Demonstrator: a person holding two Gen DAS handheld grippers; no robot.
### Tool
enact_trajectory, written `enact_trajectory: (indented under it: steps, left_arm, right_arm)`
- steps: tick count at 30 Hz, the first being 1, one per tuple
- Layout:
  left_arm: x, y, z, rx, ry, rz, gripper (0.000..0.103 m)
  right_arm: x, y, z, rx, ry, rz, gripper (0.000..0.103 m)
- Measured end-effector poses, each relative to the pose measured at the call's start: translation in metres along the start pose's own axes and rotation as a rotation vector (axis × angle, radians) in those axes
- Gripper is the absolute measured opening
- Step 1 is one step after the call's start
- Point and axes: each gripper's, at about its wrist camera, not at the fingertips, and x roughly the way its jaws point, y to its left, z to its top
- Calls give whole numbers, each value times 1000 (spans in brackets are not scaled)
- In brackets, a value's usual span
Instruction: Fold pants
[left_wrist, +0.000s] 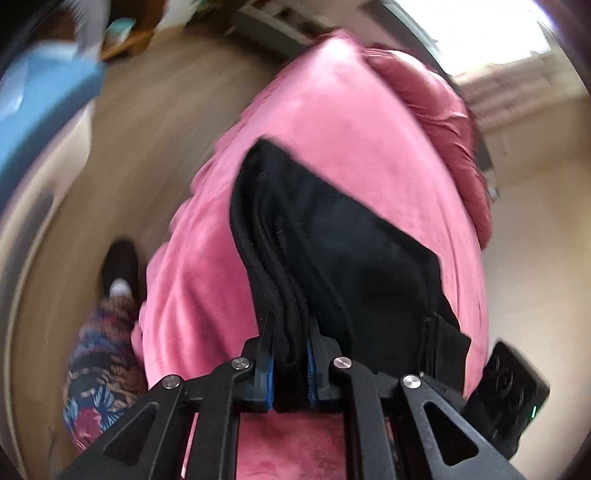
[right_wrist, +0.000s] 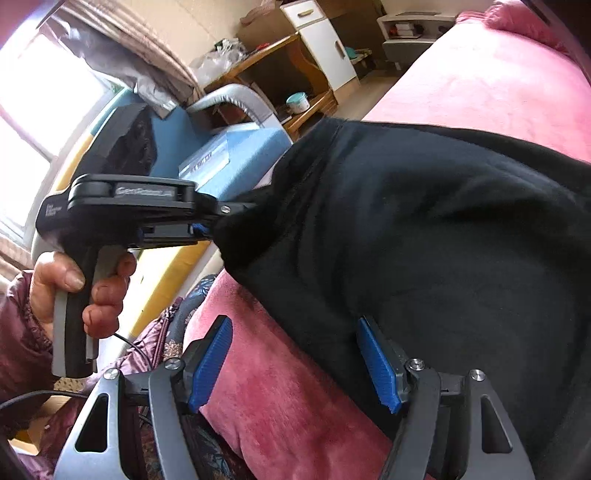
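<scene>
The black pants (right_wrist: 424, 229) lie on a bed covered by a pink blanket (left_wrist: 332, 110), bunched into several thick layers rather than spread flat. The left tongs (left_wrist: 290, 363) are pressed together on a stack of edges at one corner of the pants, the blue pads (left_wrist: 266, 373) squeezing the cloth, and that corner looks lifted off the blanket. In the right wrist view the same tongs (right_wrist: 207, 229) bite the near-left corner, worked by the person's hand (right_wrist: 88, 288) on the grip.

The right tongs (right_wrist: 299, 363) stand spread and hold nothing. The pink blanket shows between the pads, and the edge of the pants lies against the right-hand pad only.

By my reading the fold is partly made: the layers seen in the left wrist view suggest the legs are already laid one over the other. A further fold and a smoothing down seem left, though the far end of the pants is out of sight on the right.

Around the bed: a blue chair (right_wrist: 236, 144) to the left, wooden shelves (right_wrist: 280, 66) and a white cabinet (right_wrist: 325, 40) far off, a bright window (right_wrist: 33, 107) with a curtain. The person's patterned trouser leg (left_wrist: 99, 369) and dark shoe (left_wrist: 120, 264) stand on the floor just beside the bed. Nothing lies on the blanket to block the pants; a rumpled red quilt (left_wrist: 436, 122) at the far edge stays well apart.
</scene>
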Motion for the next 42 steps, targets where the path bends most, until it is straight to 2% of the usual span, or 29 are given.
enact_trajectory:
  steps: [4, 8, 11, 15, 16, 18, 19, 20, 22, 24, 25, 27, 31, 38, 42]
  left_arm:
    - [-10, -43, -11, 178, -62, -12, 11]
    - [-10, -95, -29, 376, -94, -33, 11]
    - [-1, -122, -41, 471, -86, -47, 11]
    - [8, -144, -51, 542, -85, -66, 11]
    - [10, -147, -52, 548, -84, -72, 11]
    - [12, -149, -53, 543, -81, -88, 11]
    - [12, -149, -52, 539, -81, -92, 11]
    - [12, -150, -51, 536, -80, -96, 11]
    - [11, -153, -51, 550, -74, -104, 11]
    - [10, -155, -51, 548, -50, -118, 13]
    - [7, -158, -50, 539, -41, -142, 20]
    - [-2, -162, -48, 523, -47, -209, 28]
    - [-18, -159, -42, 489, -68, -280, 36]
    - [-1, -139, -27, 377, -55, -225, 36]
    - [21, -152, -40, 423, -16, -195, 36]
  right_arm:
    - [-33, -29, 8, 103, -74, 85, 72]
    - [-58, -55, 36, 228, -116, 221, 92]
    - [-67, -51, 66, 204, -104, 223, 97]
    - [-59, -43, 102, 140, -14, 156, 98]
    - [-53, -42, 110, 113, 31, 116, 97]
    - [-45, -36, 114, 43, 86, 39, 72]
    - [-41, -35, 115, 22, 111, 26, 47]
    - [-38, -33, 114, -1, 147, 19, 30]
    - [-41, -31, 109, -62, 150, -32, 17]
    - [-53, -40, 102, -24, 105, -16, 16]
    - [-61, -46, 97, 7, 80, -12, 15]
    - [-76, -54, 86, 39, 33, -3, 15]
    - [-121, -73, 62, 118, -70, 18, 15]
    - [-200, -78, 20, 169, -214, 20, 14]
    - [-234, -86, -4, 217, -268, 2, 14]
